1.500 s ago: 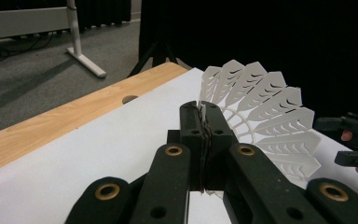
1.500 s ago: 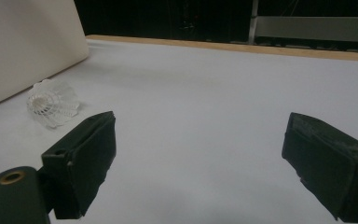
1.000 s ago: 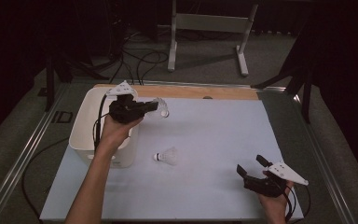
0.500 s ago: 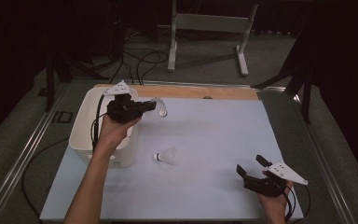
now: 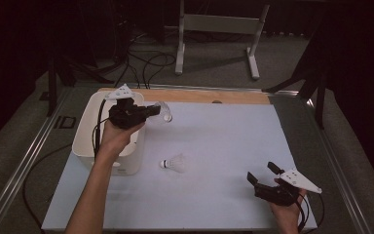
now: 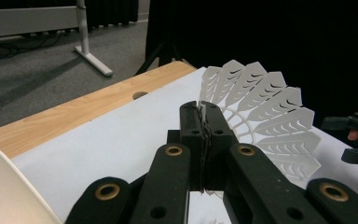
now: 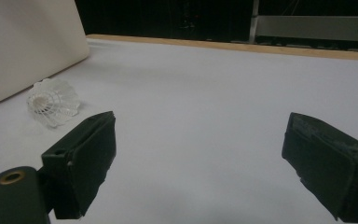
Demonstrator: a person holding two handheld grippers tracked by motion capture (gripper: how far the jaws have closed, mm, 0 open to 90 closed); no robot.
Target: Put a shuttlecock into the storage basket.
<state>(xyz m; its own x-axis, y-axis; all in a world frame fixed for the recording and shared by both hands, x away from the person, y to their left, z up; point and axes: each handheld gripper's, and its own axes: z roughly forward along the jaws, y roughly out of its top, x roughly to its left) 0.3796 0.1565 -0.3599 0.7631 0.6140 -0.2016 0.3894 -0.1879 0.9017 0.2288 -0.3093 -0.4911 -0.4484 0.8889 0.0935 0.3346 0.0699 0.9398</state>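
A: Which way does the held shuttlecock (image 5: 163, 111) point?

B: Its long axis runs roughly level toward the right of the high view; the left tongs (image 5: 152, 110) are clamped tight on its skirt edge, upper left of centre, beside the white bin (image 5: 85, 127).

A: The hands?

B: The left forearm reaches up over the bin. The right tongs (image 5: 262, 173) sit low at the lower right, jaws wide apart, nothing between them.

A: Count?

B: Two shuttlecocks; the second shuttlecock (image 5: 174, 163) lies on its side on the tabletop (image 5: 224, 141), cork toward the left. One bin, two tongs.
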